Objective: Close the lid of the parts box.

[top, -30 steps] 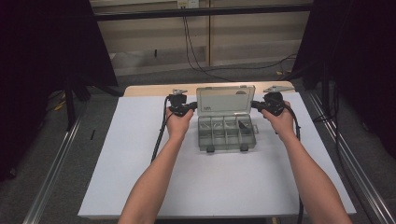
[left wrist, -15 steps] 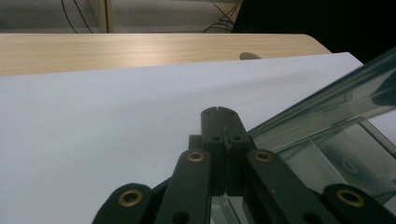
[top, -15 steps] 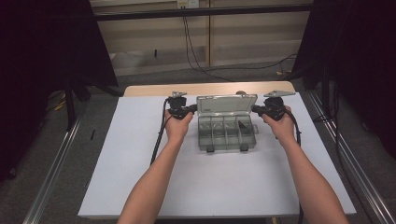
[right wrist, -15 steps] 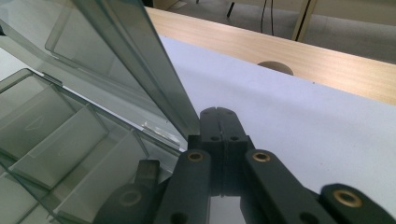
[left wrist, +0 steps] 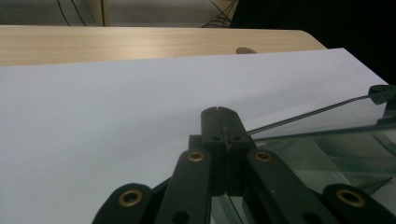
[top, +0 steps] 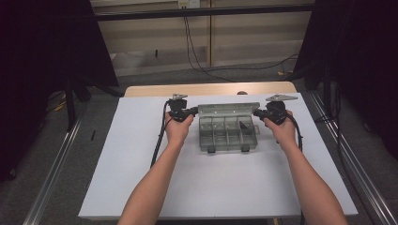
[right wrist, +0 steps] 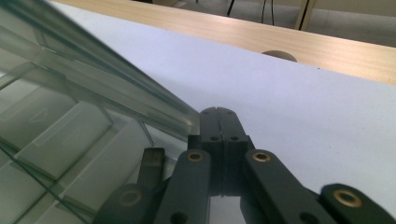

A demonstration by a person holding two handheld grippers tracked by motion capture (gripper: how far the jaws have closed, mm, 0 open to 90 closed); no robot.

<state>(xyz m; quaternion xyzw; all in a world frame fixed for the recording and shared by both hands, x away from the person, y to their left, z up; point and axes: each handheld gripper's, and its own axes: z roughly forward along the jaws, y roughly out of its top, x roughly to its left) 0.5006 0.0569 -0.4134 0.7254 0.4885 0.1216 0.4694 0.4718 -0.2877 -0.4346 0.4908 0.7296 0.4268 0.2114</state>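
Clear compartment box (top: 228, 133) sat mid-table on the white sheet (top: 141, 178), toward the far edge, lid (top: 228, 109) partly raised. Left gripper (top: 192, 111) had its jaws fully together at the lid's left end; right gripper (top: 257, 113) had its jaws pressed together at the lid's right end. Whether either jaw pair pinched the lid edge or just touched it, couldn't tell.
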